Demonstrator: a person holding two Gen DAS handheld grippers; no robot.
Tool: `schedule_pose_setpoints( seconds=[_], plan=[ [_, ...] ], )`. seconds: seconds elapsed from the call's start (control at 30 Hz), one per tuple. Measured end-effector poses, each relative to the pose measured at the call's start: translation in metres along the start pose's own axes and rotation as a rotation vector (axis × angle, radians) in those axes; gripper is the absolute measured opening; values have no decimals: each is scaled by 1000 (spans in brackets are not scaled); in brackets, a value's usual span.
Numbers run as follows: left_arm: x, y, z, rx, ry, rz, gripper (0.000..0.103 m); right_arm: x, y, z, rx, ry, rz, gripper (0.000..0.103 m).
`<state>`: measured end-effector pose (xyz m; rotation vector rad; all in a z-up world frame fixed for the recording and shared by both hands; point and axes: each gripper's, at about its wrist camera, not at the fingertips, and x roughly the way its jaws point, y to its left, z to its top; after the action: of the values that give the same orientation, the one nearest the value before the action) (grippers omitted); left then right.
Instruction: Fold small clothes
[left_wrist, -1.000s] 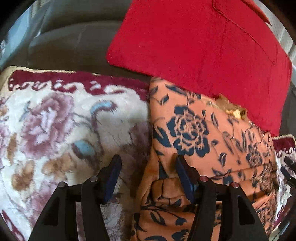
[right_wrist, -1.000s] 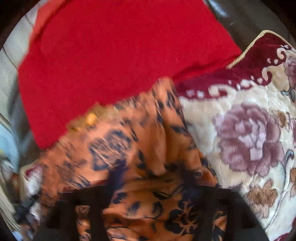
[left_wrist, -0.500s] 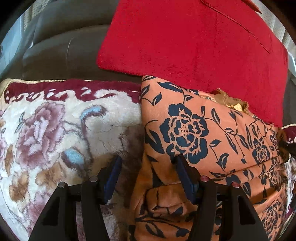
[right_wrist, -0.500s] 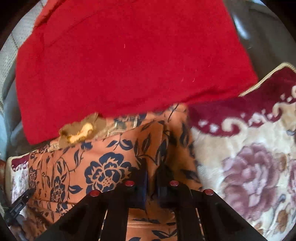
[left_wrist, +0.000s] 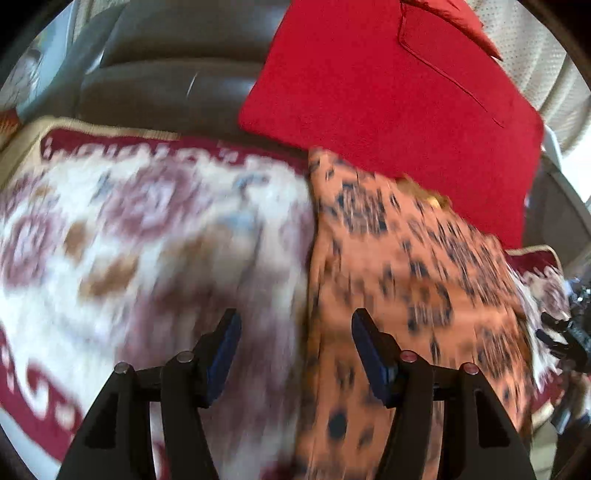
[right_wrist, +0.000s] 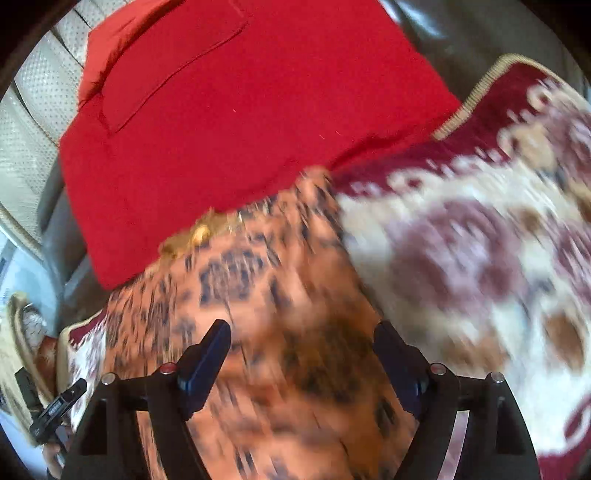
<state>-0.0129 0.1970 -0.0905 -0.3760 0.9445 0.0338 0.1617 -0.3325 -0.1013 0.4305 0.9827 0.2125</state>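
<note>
An orange garment with dark blue flowers (left_wrist: 406, 266) lies folded on a floral blanket (left_wrist: 147, 229); both views are blurred by motion. My left gripper (left_wrist: 295, 325) is open above the garment's left edge, and that edge runs between its blue pads (left_wrist: 225, 343) without touching them. In the right wrist view the garment (right_wrist: 258, 295) fills the lower middle. My right gripper (right_wrist: 303, 332) hangs over it with its jaws opening; the cloth lies below them and no pad presses on it.
A red cloth (left_wrist: 388, 92) lies behind the garment, over a dark leather sofa (left_wrist: 177, 85). The blanket (right_wrist: 480, 258) spreads to the right in the right wrist view. The other gripper's tip shows at the edge of each view (left_wrist: 565, 332) (right_wrist: 55, 406).
The right gripper, shut on a fold of the orange garment half a second ago, now stands open. Both views have drawn back from the garment and blurred. The left gripper stayed open.
</note>
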Motion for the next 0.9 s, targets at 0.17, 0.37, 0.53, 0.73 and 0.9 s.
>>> schedule_pose_setpoints(
  seconds=[0.17,0.37,0.53,0.73,0.9],
  plan=[
    [-26,16,-67,-38,71,-50,63,-49,-55,-74,92,72,43,82],
    [-42,9,-113,-45,118,-75,63,-67,-67,-136,118,127,125,80],
    [-49,-8,-123,9,112,-92,63,-66,-65,-155,116,146,136,54],
    [-17,-1,-137,-28,227,-18,63,-64,-76,-160,143,165,137,45],
    [-15,-3,-143,16,228,8,15,-59,-72,-160,117,192,117,26]
  ],
)
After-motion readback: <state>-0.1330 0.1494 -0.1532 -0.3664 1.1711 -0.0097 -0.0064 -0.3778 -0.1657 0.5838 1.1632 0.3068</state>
